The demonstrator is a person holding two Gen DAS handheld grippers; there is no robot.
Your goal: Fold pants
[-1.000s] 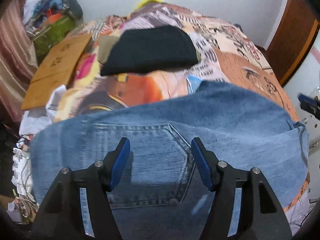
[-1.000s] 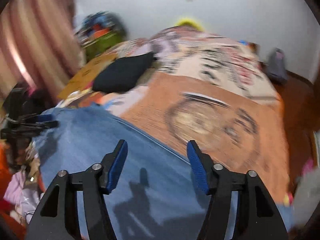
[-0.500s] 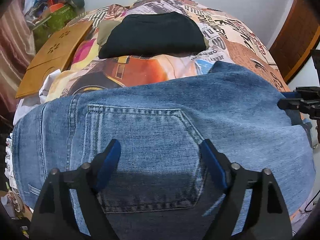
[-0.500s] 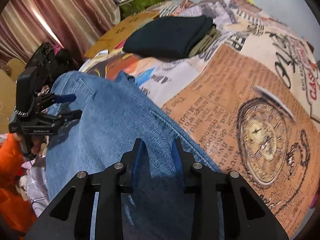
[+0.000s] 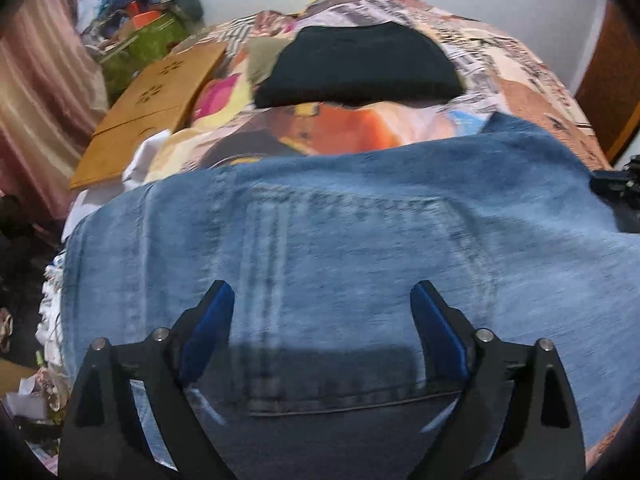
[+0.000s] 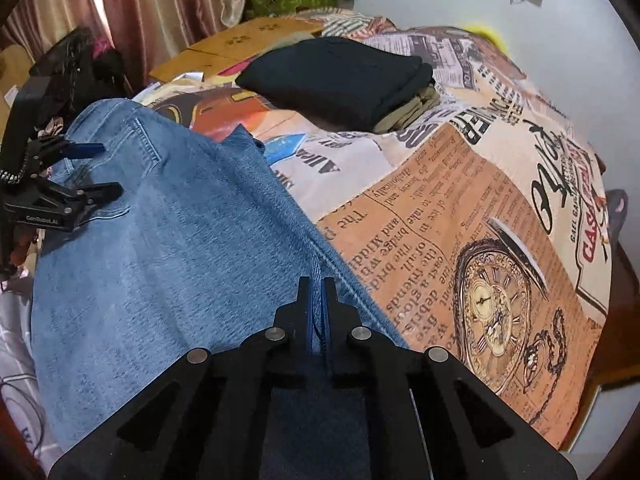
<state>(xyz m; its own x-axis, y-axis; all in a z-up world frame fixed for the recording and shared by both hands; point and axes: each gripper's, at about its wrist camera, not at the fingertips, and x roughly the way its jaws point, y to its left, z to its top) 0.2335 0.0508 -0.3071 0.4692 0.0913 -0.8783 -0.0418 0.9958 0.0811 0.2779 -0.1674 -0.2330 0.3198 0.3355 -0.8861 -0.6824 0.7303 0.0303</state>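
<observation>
On bed (image 6: pixel 460 216): one jeans (image 6: pixel 168 240) along near edge, one black folded pile (image 6: pixel 340 76). Right tongs (image 6: pixel 319 292) pinching denim seam; left tongs (image 5: pixel 320 304) spreading, nothing between. Readable: "GenRobot.AI", "bridge".

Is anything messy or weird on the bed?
Nothing looks broken or spilled. The jeans lie a bit crooked across the bed, with one corner poking up. The right tool is pinching their edge. The black folded clothes look tidy.
</observation>
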